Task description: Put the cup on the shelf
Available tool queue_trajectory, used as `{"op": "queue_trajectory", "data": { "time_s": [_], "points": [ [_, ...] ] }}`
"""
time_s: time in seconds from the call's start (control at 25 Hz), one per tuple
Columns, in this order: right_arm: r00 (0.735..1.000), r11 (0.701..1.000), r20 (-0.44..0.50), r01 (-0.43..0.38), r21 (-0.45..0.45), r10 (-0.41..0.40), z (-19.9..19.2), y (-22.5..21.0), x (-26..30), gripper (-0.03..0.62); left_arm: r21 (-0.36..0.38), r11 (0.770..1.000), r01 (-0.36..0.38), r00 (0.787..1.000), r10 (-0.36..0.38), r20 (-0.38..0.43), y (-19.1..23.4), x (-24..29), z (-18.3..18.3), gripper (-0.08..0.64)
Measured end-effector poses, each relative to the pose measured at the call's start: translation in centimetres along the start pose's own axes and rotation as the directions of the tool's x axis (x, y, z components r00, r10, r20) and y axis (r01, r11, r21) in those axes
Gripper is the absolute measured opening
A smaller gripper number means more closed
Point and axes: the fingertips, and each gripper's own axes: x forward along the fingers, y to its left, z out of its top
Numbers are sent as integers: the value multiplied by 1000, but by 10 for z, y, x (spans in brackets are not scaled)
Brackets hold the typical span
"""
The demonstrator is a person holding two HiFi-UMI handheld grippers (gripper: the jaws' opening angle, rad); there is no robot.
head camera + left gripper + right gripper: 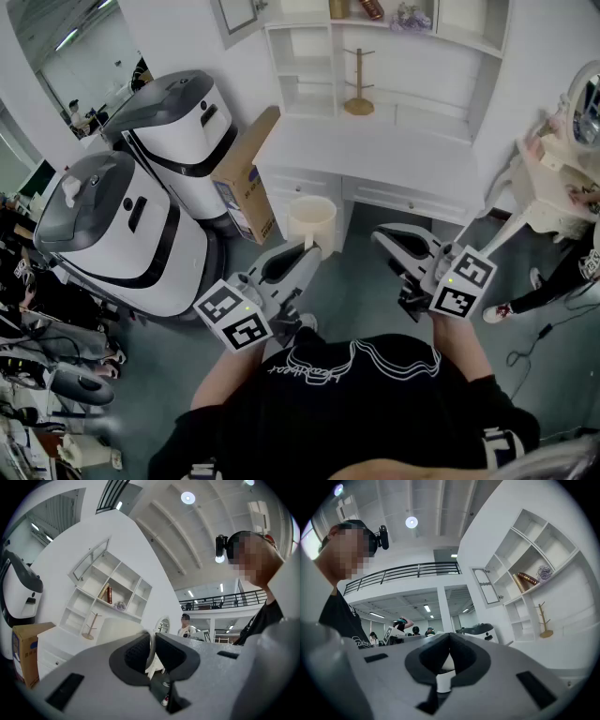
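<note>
Holding a gripper in each hand ahead of a black shirt (356,394), the person stands facing a white desk. The left gripper (307,248) pinches the cup (312,217) by its rim: in the left gripper view one dark pad sits inside the thin cream wall and the other outside, both pressed on it. The cup hangs upright in the air over the grey-green floor (366,300), in front of the desk's drawers and well short of the shelf. Just to its right, the right gripper (382,236) holds nothing; in the right gripper view its jaws meet at the tips. Further on, the desk (375,155) has a wooden mug tree (358,82) standing at the back of its top. A cardboard box (246,178) leans at the desk's left end, beside two white-and-grey machines (141,234). Farthest off, the white shelf (305,66) rises above the desk, with books (370,9) on its upper level
</note>
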Motion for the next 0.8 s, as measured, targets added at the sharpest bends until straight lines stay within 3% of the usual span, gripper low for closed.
{"op": "queue_trajectory", "data": {
  "time_s": [0.6,0.8],
  "points": [
    [1000,999,1,-8,45,8,-8,-6,-3,6,-17,1000,-1,1000,1,-10,-3,7,-3,40],
    [1000,999,-25,7,44,-6,-16,-24,3,6,22,999,-28,999,29,-44,13,18,-9,40]
  ]
}}
